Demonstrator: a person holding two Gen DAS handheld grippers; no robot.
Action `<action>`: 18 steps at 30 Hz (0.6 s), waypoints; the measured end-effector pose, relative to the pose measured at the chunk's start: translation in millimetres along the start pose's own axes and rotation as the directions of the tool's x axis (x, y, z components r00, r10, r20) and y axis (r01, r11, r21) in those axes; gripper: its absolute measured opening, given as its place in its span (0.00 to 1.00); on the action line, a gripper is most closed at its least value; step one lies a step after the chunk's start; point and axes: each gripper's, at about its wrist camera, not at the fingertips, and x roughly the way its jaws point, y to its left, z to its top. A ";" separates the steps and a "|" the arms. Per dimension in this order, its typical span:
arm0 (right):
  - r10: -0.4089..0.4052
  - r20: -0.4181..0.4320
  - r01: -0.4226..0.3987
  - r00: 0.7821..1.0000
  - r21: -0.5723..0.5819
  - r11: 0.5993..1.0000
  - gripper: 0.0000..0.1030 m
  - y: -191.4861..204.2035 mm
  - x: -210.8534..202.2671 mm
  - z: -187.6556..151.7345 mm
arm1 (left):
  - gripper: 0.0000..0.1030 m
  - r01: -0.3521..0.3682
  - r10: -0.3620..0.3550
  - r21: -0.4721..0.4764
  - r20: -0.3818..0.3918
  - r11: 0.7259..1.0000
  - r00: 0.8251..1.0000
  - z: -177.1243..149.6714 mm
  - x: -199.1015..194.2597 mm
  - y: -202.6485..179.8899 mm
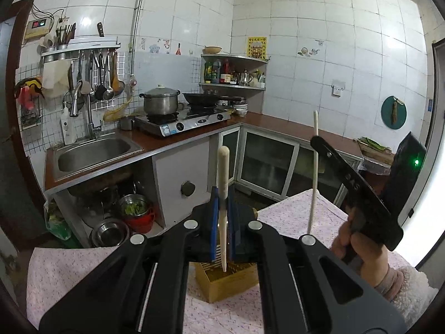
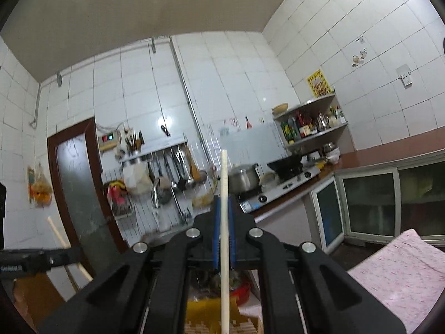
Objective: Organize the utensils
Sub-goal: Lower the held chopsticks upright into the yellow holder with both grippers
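My left gripper (image 1: 223, 200) is shut on a pale utensil handle (image 1: 223, 172), upright, with its lower end inside a wooden holder box (image 1: 225, 281) on the pink-clothed table (image 1: 278, 220). My right gripper (image 2: 223, 211) is shut on a thin pale stick (image 2: 224, 222), held upright above the same wooden box (image 2: 205, 317). In the left wrist view the right gripper (image 1: 315, 139) shows at the right, gripping that stick (image 1: 313, 183). In the right wrist view the left gripper's utensil (image 2: 59, 236) shows at the far left.
A kitchen counter (image 1: 278, 123) runs behind with a sink (image 1: 94, 153), a gas stove (image 1: 183, 122) with a pot (image 1: 161, 101) and a wok. A rack of hanging utensils (image 1: 97, 78) is on the wall. Bowls sit under the sink (image 1: 133, 214).
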 end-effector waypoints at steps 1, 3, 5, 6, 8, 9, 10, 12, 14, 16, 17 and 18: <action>-0.001 0.007 0.001 1.000 0.000 1.000 0.06 0.7 3.9 -2.6 | 0.04 0.006 -0.006 -0.006 0.006 1.000 1.000 -0.1 5.2 1.7; 0.000 0.015 0.000 1.000 0.000 1.000 0.06 1.8 15.1 -10.3 | 0.04 0.010 -0.010 -0.015 -0.007 1.000 1.000 -1.4 17.2 4.2; -0.002 0.019 0.003 1.000 -0.018 1.000 0.06 4.1 21.3 -19.1 | 0.04 0.002 -0.002 -0.006 -0.028 1.000 1.000 -8.4 31.0 4.6; -0.005 0.023 0.006 1.000 -0.036 0.999 0.06 5.3 23.3 -24.0 | 0.04 -0.003 0.003 0.006 -0.040 1.000 0.999 -14.0 37.3 3.9; -0.007 0.025 0.009 1.000 -0.065 0.998 0.06 5.5 26.1 -32.6 | 0.04 -0.016 0.018 0.028 -0.055 0.999 0.998 -24.6 45.9 2.4; -0.010 0.020 0.011 1.000 -0.077 0.997 0.06 5.3 28.5 -37.3 | 0.04 -0.020 0.022 0.032 -0.063 0.999 0.998 -29.9 49.9 3.1; -0.013 0.016 0.014 1.000 -0.085 0.996 0.06 4.0 29.2 -41.9 | 0.04 -0.020 0.022 0.030 -0.068 0.999 0.997 -34.1 52.4 3.6; -0.022 0.005 0.022 1.000 -0.097 0.995 0.06 1.7 29.2 -49.6 | 0.04 -0.011 0.012 0.011 -0.083 1.000 0.997 -44.1 60.0 8.1; -0.028 0.001 0.028 1.000 -0.125 0.992 0.06 0.8 28.1 -56.8 | 0.04 -0.017 0.017 0.002 -0.091 1.000 0.996 -53.6 65.8 12.3; -0.043 0.000 0.042 0.999 -0.154 0.987 0.05 1.0 28.3 -60.5 | 0.04 -0.018 0.017 -0.003 -0.104 1.000 0.994 -62.6 71.9 14.9; -0.037 -0.011 0.035 0.999 -0.135 0.990 0.05 -0.5 29.3 -58.0 | 0.04 -0.018 0.017 -0.005 -0.110 1.000 0.994 -65.5 73.6 15.7; -0.023 -0.002 0.022 1.000 -0.107 0.994 0.05 -0.4 27.3 -52.3 | 0.04 -0.019 0.018 -0.005 -0.111 1.000 0.994 -66.8 74.5 16.4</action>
